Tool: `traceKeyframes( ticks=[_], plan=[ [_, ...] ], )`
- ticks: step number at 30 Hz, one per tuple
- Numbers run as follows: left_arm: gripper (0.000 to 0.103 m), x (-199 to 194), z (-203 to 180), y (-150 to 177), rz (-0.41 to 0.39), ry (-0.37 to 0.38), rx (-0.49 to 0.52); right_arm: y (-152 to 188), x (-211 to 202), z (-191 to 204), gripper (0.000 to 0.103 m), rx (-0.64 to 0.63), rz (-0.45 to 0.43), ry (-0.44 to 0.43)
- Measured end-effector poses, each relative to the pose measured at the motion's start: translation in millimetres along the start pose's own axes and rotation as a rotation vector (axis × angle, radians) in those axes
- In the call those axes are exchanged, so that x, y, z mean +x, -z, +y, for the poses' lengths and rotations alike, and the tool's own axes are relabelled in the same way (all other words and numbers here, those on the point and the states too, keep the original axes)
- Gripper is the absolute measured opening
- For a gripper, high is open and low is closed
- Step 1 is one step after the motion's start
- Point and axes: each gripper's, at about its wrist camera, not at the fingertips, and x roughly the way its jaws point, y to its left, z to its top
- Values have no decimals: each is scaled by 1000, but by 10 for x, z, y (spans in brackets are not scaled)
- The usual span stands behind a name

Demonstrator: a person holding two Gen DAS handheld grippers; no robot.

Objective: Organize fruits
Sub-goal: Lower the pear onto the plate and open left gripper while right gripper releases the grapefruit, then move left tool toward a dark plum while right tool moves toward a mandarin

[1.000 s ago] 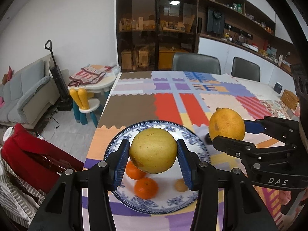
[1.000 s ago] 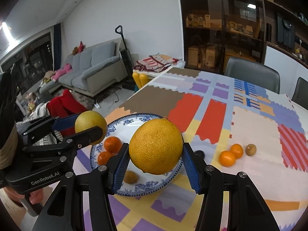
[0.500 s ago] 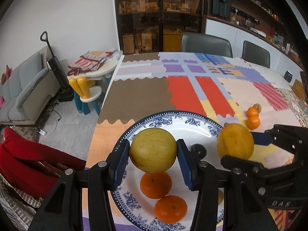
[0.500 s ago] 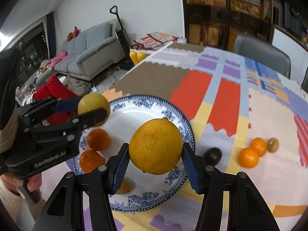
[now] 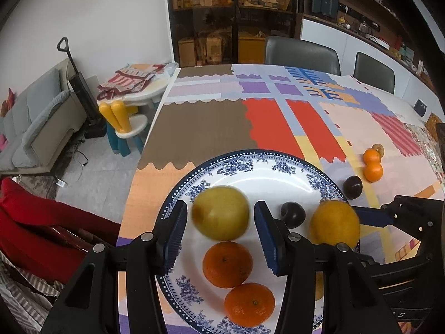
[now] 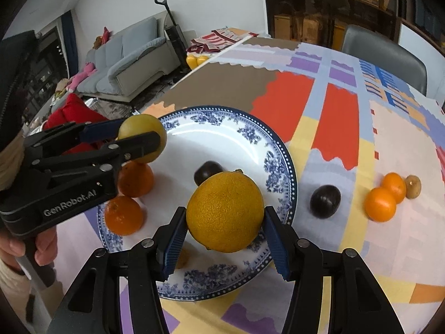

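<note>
Fruits about half gathered, judging by the spread.

Patchwork-covered bench [image 5: 194, 128] carrying everything. Blue-and-white plate [image 5: 236, 156] at the near edge, serving as the collecting spot.

Left tool [image 5: 218, 208] over the left part of the plate, jaws slightly apart, slim gaps showing either side of the yellow fruit [image 5: 221, 213]; blurred, so probably just let go and dropping onto the plate. Right tool [image 6: 225, 212] over the near right of the plate, pads pressed on the large orange fruit [image 6: 225, 211], not yet set down.

Already on the plate: two mandarins [image 5: 227, 264] near the left tool, one dark plum [image 5: 293, 213] in the middle.

Yet to be collected, to the right on the bench: a second dark plum [image 5: 352, 187] just beside the rim; farther right, two loose mandarins [image 5: 372, 171] touching each other; a small brown fruit [image 6: 413, 186] against the far one.
</note>
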Motion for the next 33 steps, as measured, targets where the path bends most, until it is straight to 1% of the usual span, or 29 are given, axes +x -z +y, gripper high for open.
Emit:
traceKeyframes(
  ticks=[2,4,5,8,11,15,17,22,24,29,33],
  plan=[
    [53,-8,-9,6,2,-1,2,13,-15,1,57,-5,-9,0],
    [53,-24,-13,16,4,1,-3,9,-61,14,58,-10,-24,2],
    [53,-40,-15,22,3,1,-4,10,-89,20,60,-11,-30,5],
    [53,-132,-41,42,-9,-8,-1,25,-174,25,61,-9,-47,10],
    [58,-274,-93,65,-32,-28,5,46,-270,13,61,-11,-67,16],
    [58,-492,-188,96,-60,-46,7,99,-477,-4,61,-5,-112,30],
    [58,-602,-226,104,-74,-43,1,126,-617,-15,61,-3,-142,45],
    [63,-929,-401,117,-131,-47,10,186,-936,-58,61,4,-211,72],
    [67,-1037,-471,116,-154,-42,12,215,-1073,-89,61,4,-242,82],
    [71,-1263,-685,108,-205,-24,5,290,-1362,-221,61,20,-301,95],
    [72,-1339,-866,107,-227,-13,10,344,-1549,-347,61,29,-336,109]
  ],
)
